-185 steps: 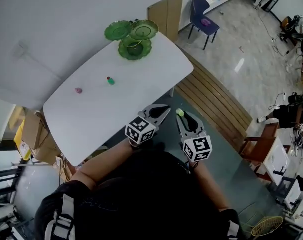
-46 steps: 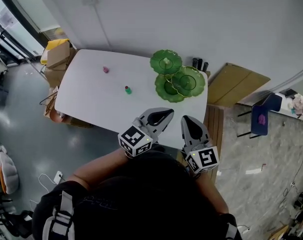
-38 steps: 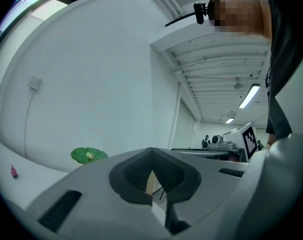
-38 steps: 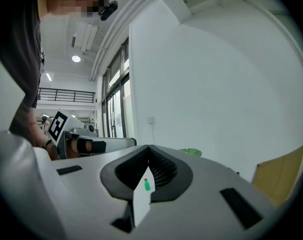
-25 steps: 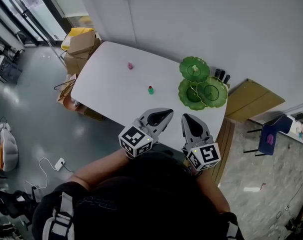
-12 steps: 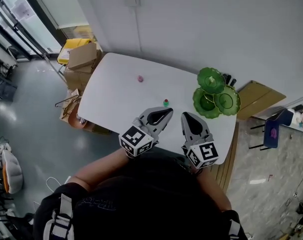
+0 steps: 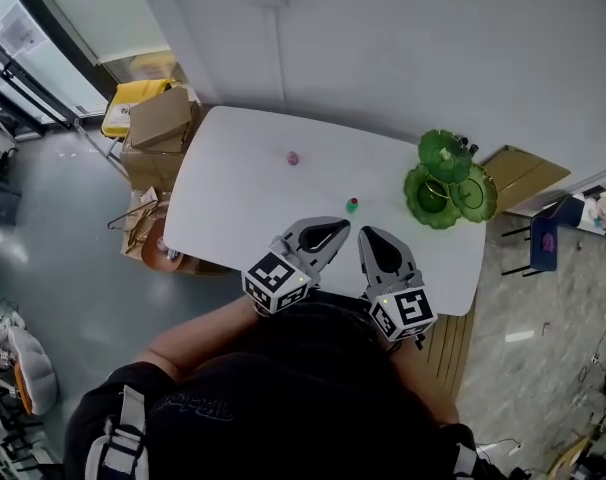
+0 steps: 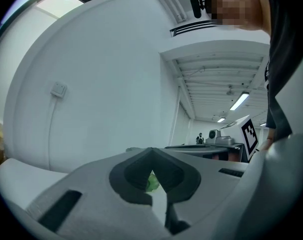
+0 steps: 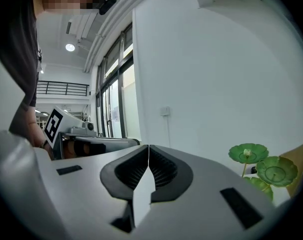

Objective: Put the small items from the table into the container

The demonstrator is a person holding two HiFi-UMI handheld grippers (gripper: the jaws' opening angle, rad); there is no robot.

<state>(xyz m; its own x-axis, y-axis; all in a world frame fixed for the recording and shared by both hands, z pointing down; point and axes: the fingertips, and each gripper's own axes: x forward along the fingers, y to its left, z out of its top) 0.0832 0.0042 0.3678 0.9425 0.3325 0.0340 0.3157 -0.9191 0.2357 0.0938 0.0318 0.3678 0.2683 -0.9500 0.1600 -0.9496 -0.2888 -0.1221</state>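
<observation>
Grey floor and a plain white wall border a white rounded table (image 7: 233, 198). Brown cardboard boxes (image 7: 158, 118) stand on the floor off the table's left end.

1. Small pink rounded item (image 7: 292, 157): lies on the table toward the wall side, well apart from both claws.
2. Small green item with a red top (image 7: 352, 205): lies near the middle of the table, just beyond the tips of both claws and touching neither. It is the closer of the two items to the claws.
3. Green tiered stand of lotus-leaf dishes (image 7: 448, 178): stands at the right end of the table, to the right of the green item. It also appears at the right edge of the right gripper view (image 9: 261, 169). Its contents cannot be made out.

Left claw (image 7: 333, 231): clenched, tips together (image 8: 151, 150), nothing gripped. A pale green patch shows through the gap behind the tips; which thing it belongs to cannot be told.

Right claw (image 7: 369, 234): clenched, tips together (image 9: 148, 147), empty.

Both claws are held side by side over the near edge of the table, pointing toward the wall.
</observation>
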